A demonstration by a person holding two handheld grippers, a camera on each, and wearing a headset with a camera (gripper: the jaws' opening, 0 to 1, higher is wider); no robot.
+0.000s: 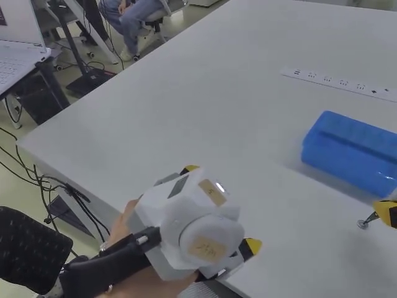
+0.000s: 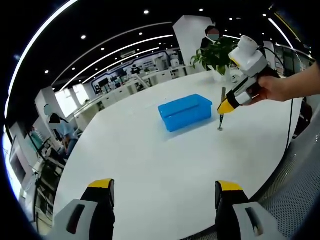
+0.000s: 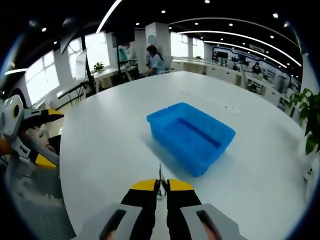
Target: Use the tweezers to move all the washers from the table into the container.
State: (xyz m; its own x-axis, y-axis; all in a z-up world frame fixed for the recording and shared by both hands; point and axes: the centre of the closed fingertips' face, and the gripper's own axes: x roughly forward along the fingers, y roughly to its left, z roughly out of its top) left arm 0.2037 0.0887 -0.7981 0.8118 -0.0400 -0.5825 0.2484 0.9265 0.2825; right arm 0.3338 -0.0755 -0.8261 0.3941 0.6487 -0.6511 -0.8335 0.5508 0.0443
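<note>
Washer first: a small metal ring lying flat on the white table, just in front of the blue container and close to the table's near edge. The tweezers point down at it, their tips at the ring; I cannot tell whether they have caught it. My right gripper is clenched on the tweezers, jaws pressed together around the tool. My left gripper is released, jaws wide apart with nothing between them, and sits well off to the side near the table's edge.

To do this well, I judge the tips should straddle the washer's rim, one inside the hole, before I squeeze harder. A thin ring on a smooth top will likely skid or flick away under a slanted push, so I press straight down and lift straight up. Then I carry it over the container's near wall and ease off only above the open tray. My left claw should stay clear.
</note>
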